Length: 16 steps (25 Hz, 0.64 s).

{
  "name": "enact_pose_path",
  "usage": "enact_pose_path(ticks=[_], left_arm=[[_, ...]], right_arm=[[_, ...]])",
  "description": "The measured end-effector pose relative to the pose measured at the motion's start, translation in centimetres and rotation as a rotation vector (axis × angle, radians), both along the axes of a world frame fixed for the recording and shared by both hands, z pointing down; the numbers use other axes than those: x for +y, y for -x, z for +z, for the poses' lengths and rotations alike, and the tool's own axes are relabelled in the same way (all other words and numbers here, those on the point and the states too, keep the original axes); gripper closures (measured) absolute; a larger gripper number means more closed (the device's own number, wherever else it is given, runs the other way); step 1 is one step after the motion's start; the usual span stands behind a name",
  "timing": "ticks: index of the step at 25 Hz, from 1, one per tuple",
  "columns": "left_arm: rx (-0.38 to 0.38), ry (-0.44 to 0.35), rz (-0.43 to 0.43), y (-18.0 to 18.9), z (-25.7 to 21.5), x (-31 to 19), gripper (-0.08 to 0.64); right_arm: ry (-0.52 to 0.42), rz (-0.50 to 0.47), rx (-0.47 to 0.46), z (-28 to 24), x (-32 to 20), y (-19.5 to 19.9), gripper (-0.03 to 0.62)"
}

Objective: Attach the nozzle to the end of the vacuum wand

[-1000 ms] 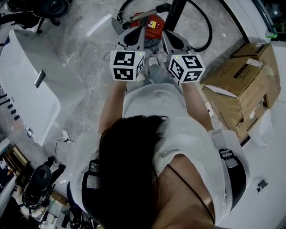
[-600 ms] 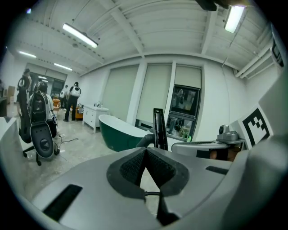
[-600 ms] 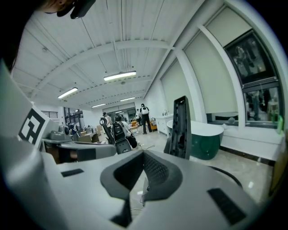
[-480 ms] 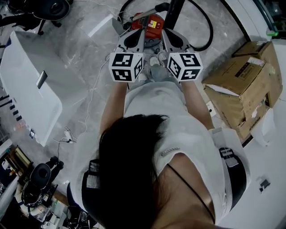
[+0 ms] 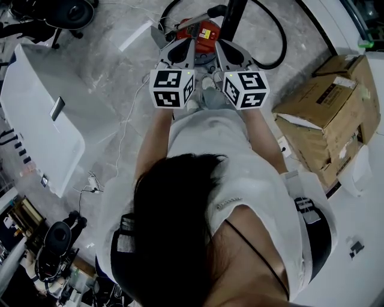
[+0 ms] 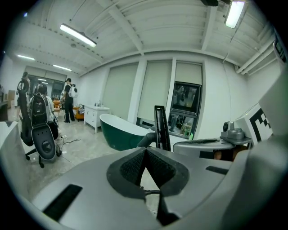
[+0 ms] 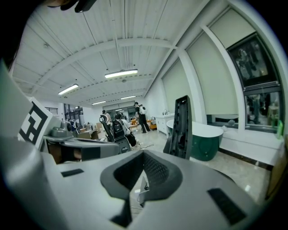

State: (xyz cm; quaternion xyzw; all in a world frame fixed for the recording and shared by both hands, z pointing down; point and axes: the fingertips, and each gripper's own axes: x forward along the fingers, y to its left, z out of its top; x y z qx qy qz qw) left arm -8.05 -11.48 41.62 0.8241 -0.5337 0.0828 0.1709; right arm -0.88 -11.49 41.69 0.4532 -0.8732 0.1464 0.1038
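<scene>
A red canister vacuum [image 5: 204, 31] sits on the floor just beyond my two grippers. From it a thick black tube [image 5: 235, 15] rises out of the top of the head view. The same tall black upright part stands ahead of the left gripper [image 6: 161, 128] and the right gripper [image 7: 181, 128]; I cannot tell whether it is the wand or the nozzle. A black hose [image 5: 275, 55] curves around the vacuum. My left gripper [image 5: 180, 55] and right gripper [image 5: 231, 54] are held side by side, level, both shut with nothing between the pads [image 6: 135, 168].
Stacked cardboard boxes [image 5: 327, 114] stand at the right. A white tub-like unit [image 5: 42, 114] lies at the left, with a thin cable [image 5: 123, 120] on the marble floor. A dark green bathtub [image 6: 121, 132], an office chair [image 6: 42, 134] and people stand farther off.
</scene>
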Motion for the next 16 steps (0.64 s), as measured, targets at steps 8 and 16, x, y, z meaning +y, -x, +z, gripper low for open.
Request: enact_pose_path(ticks=[8,16], left_arm=[[0.001,0.029,-0.023,0.6,1.2,0.1,0.558],[-0.001,0.032,-0.013,0.0,1.5,0.0,0.557]], right_arm=[[0.001,-0.004,0.018,0.3,-0.2,0.4,0.577],[0.001,0.011,0.037,0.9,-0.3,0.2,0.577]])
